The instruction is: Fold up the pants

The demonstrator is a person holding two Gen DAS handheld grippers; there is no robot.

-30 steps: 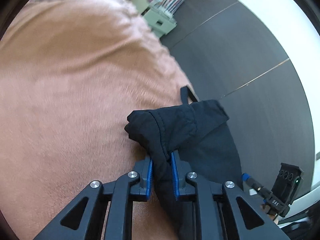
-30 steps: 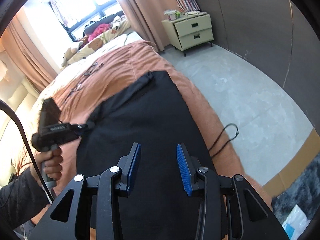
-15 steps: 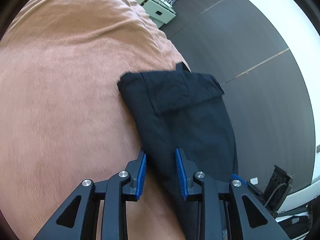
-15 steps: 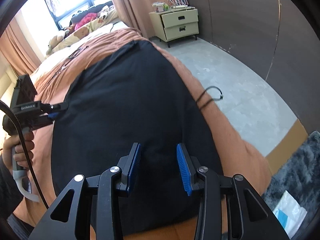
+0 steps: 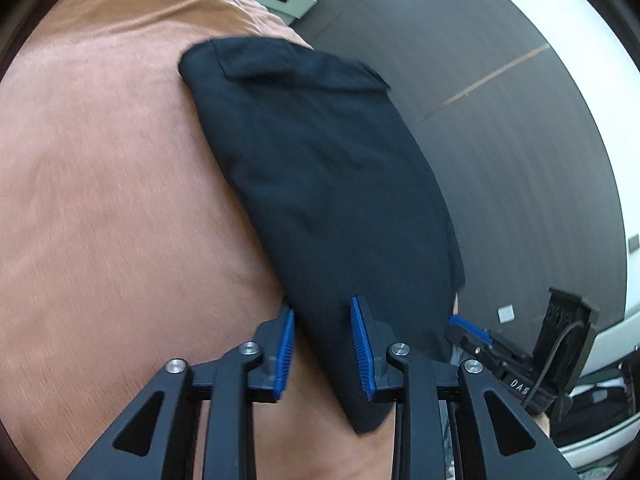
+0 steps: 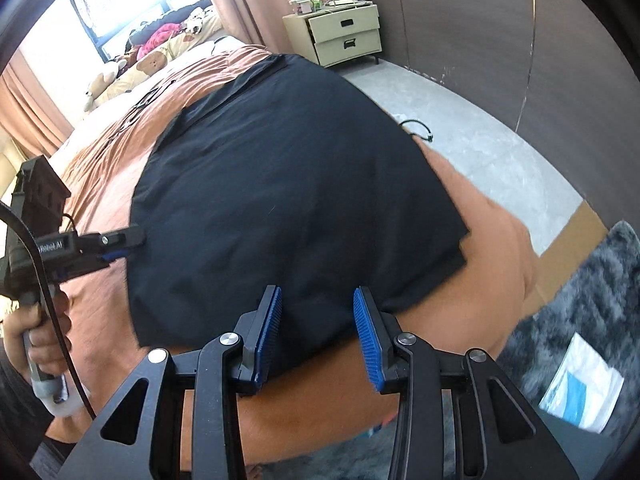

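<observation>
Black pants (image 5: 332, 168) lie flat in a folded slab on the orange-brown bed cover (image 5: 100, 180), a pocket flap at the far end. My left gripper (image 5: 323, 308) hovers over their near left edge. Its jaws are closing, the cloth lies under the gap, and the pads do not press it. In the right wrist view the pants (image 6: 288, 184) fill the middle of the bed. My right gripper (image 6: 317, 292) stands open over their near hem with nothing pinched. The left gripper (image 6: 120, 240) shows there at the pants' left edge, held by a hand.
The bed's edge drops to a grey floor at the right, where a black cord (image 6: 418, 128) lies. A cream nightstand (image 6: 340, 36) stands by the dark wall. Stuffed toys (image 6: 152, 60) sit at the bed's far end. A grey rug (image 6: 592, 300) holds a white-blue packet (image 6: 580, 388).
The left gripper let go of the bunched pants corner, opened and drew back toward the near end. The pants now lie flat. The right gripper drew back to the near hem, still open.
</observation>
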